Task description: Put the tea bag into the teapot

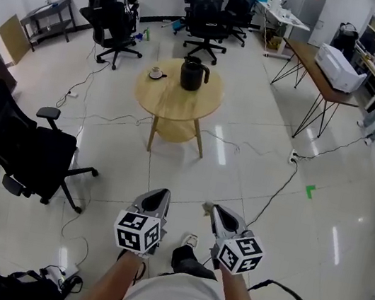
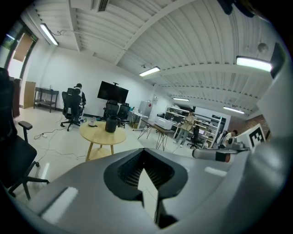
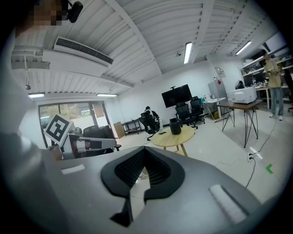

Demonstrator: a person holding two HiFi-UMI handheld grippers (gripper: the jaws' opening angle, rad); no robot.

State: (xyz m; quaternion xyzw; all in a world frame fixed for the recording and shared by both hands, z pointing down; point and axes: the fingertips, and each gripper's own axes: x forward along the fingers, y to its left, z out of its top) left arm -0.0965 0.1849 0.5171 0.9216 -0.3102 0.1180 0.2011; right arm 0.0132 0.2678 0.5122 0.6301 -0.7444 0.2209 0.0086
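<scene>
Left tongs (image 1: 160, 193), right tongs (image 1: 212, 208) closed, teapot (image 1: 193, 74) apart

- Teapot (image 1: 193, 74): black and tall-sided, standing upright on the far half of a round wooden table (image 1: 174, 104). In the head view its handle points right. It shows small and distant in both gripper views (image 2: 111, 124) (image 3: 175, 126).
- Tea bag: too small to make out from here.

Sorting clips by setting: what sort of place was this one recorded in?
Probably an open-plan office or lab: rolling office chairs, a long desk holding a white printer, and cables across a tiled floor. A round wooden table with a black teapot stands mid-room.
</scene>
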